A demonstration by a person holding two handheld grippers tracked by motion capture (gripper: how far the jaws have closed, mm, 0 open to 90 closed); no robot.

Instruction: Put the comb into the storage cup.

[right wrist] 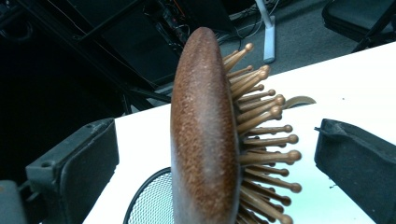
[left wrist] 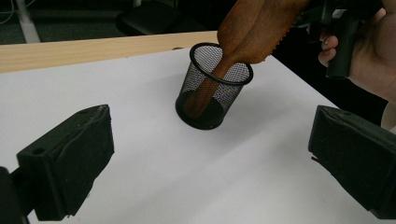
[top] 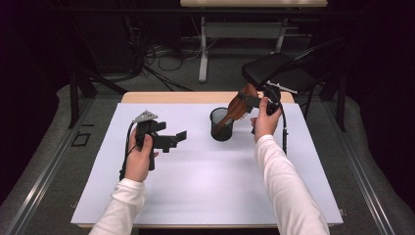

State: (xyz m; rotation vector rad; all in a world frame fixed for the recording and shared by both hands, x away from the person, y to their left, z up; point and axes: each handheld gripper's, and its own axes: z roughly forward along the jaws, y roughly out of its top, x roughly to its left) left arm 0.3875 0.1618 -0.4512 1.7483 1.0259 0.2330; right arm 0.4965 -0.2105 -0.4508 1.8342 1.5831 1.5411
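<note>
A brown wooden hairbrush (top: 236, 108) stands handle-down in a black mesh cup (top: 221, 128) on the white mat, its head leaning up to the right. My right gripper (top: 252, 100) straddles the brush head. In the right gripper view the brush (right wrist: 203, 130) stands between the wide jaws of that gripper (right wrist: 212, 154), with a gap on each side, so it is open and the pads touch nothing. My left gripper (top: 175, 139) hovers open and empty over the mat, left of the cup. Its view looks across its jaws (left wrist: 210, 158) at the cup (left wrist: 212, 88) and brush (left wrist: 254, 32).
The white mat (top: 205, 186) covers most of the wooden table (top: 171, 97). A black folding chair (top: 284, 68) stands just beyond the far right corner. Another table's leg (top: 203, 58) and floor cables lie farther back.
</note>
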